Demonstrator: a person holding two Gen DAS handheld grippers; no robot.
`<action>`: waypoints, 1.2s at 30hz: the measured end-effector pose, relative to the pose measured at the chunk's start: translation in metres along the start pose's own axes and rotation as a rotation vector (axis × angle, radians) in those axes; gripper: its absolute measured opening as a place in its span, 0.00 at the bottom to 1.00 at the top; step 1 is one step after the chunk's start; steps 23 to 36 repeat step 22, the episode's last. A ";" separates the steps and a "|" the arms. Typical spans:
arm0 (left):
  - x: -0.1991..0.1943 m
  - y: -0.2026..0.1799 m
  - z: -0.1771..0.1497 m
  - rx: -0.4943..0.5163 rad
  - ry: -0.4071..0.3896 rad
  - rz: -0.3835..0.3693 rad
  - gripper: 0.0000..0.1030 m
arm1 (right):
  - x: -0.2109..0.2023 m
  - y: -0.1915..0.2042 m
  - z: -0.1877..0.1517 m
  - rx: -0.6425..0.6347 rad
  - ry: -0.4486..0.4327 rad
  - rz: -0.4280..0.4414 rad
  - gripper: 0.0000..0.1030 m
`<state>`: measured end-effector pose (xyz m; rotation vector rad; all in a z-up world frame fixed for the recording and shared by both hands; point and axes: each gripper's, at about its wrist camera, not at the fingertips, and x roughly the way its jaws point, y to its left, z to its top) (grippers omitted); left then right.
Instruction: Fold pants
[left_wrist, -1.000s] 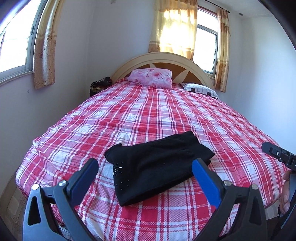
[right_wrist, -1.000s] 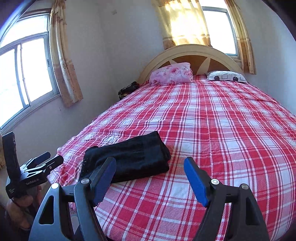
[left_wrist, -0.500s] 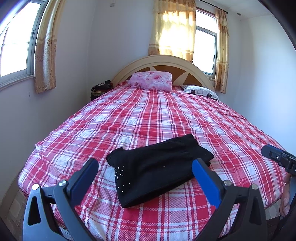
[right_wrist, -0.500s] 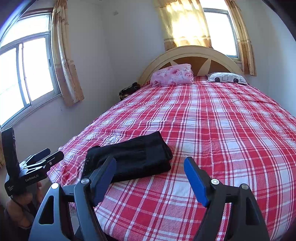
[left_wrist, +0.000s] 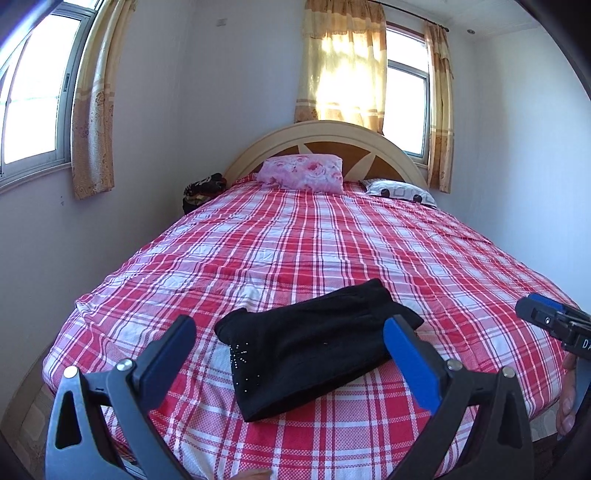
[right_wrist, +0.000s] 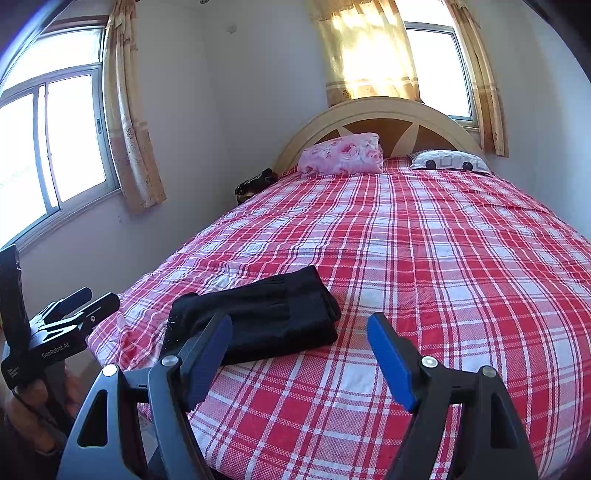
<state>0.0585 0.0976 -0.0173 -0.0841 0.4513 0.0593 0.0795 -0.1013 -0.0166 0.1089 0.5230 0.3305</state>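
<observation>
Over on the left, a window (left_wrist: 33, 96) pours daylight past a patterned curtain (left_wrist: 92, 110), and below it the bed (left_wrist: 314, 236) stretches out under its red-and-white checked cover. The left tongs (left_wrist: 290, 345) hang above the near edge of the bed, blue pads spread wide and released, nothing between them. Just beyond those pads lie the black pants (left_wrist: 314, 347), folded into a compact bundle and resting flat on the cover near the foot of the bed, a sprinkle of small studs showing on the near corner. Moving across, the right tongs (right_wrist: 299, 354) also stand open and empty, poised over bare checked cover with the pants off to their left side, not touching. Up at the far end, a pink floral pillow (left_wrist: 301, 171) leans at the arched headboard (left_wrist: 388, 155), a white patterned pillow (left_wrist: 400, 188) lying to its right, and a second curtained window glows behind.
</observation>
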 end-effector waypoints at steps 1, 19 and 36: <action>0.000 0.000 0.000 0.001 0.001 0.003 1.00 | 0.000 0.000 0.000 -0.001 -0.002 -0.001 0.75; 0.002 0.004 -0.003 -0.010 0.003 0.043 1.00 | 0.002 0.004 -0.007 -0.022 0.012 0.000 0.75; 0.002 0.004 -0.003 -0.006 -0.001 0.041 1.00 | 0.003 0.004 -0.009 -0.020 0.015 -0.001 0.75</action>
